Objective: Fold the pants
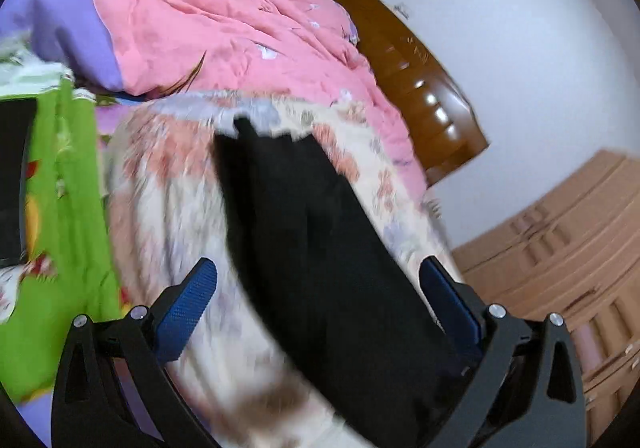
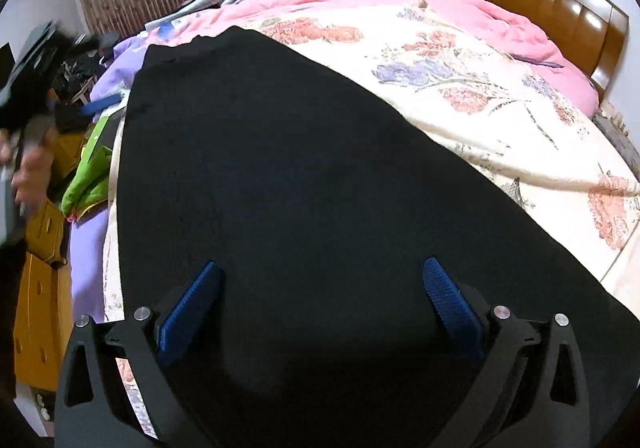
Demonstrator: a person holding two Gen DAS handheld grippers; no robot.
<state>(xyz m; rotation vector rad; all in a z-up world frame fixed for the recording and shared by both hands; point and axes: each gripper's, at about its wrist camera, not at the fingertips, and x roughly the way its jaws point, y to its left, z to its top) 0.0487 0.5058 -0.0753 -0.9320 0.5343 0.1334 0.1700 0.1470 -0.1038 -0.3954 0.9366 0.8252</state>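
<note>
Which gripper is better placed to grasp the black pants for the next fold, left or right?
Probably the right. The right gripper is open directly over the black pants, which fill the space between its fingers. The left gripper is also open, but its blurred view shows only a narrower strip of them.

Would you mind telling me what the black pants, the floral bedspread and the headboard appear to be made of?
The black pants look like matte woven or knit fabric: no sheen, soft draping edges. The floral bedspread looks like printed cloth, probably cotton, with a flat finish and shallow wrinkles. The headboard appears to be varnished wood: brown, panelled, with bright glossy highlights.
</note>
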